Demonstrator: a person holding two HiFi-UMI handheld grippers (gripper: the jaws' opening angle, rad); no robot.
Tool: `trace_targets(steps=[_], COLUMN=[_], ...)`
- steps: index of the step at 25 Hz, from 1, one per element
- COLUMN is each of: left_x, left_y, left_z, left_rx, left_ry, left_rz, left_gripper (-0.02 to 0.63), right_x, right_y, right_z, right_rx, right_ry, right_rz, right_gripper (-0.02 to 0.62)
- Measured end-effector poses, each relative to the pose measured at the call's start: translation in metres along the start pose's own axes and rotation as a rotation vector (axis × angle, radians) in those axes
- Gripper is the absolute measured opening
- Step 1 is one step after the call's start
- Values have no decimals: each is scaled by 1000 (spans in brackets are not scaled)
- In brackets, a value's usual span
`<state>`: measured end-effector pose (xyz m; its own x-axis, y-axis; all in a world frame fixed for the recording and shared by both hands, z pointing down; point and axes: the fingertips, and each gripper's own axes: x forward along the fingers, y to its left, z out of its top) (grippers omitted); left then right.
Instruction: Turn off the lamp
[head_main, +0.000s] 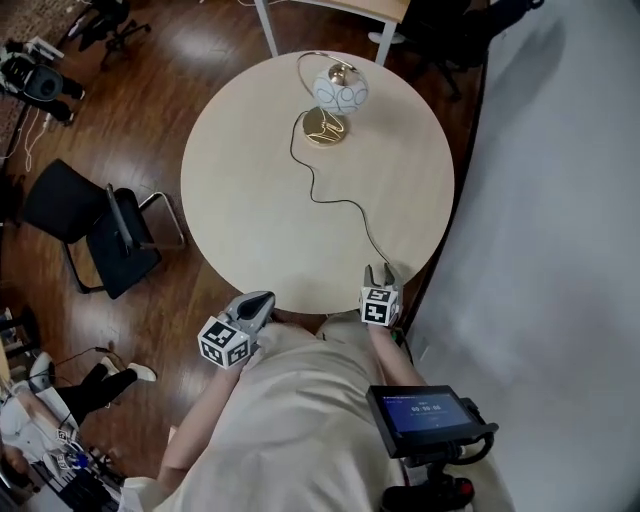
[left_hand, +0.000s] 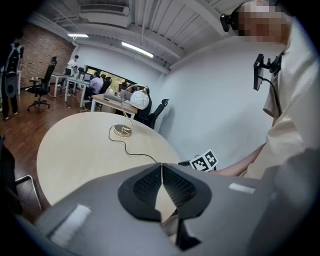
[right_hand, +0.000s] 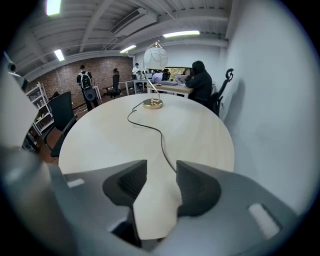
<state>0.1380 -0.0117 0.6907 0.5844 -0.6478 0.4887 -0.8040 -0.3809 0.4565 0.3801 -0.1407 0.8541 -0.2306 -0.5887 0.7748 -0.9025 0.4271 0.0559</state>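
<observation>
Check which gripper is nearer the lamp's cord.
Right. The right gripper is where the cord leaves the table; the left gripper is further along the edge, clear of the cord.

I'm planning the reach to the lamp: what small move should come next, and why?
Probably carry the right tongs forward along the cord toward the lamp. Their jaws stand open with nothing between them, they hover at the near edge of the table, and the lamp stands at its far side; no switch shows on the cord.
</observation>
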Motion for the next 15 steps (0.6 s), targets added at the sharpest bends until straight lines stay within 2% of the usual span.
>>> trace_targets(steps=[3, 8, 12, 15], left_x=[-36, -121, -170, -198], left_y=[24, 91, 131, 161], left_z=[-2, 1, -26, -36], left_rx=[-23, -70, -145, -140], left_ry=[-46, -145, -190, -228], left_rz=[12, 41, 44, 34], left_gripper=[-20, -20, -23, -23], right_x=[-3, -8, -19, -16], right_y=[44, 163, 248, 303], right_z=[18, 71, 95, 118], right_rx=[-11, -86, -156, -187], right_ry=[-16, -66, -98, -140], right_rz=[24, 105, 157, 186], right_gripper=[175, 146, 127, 123])
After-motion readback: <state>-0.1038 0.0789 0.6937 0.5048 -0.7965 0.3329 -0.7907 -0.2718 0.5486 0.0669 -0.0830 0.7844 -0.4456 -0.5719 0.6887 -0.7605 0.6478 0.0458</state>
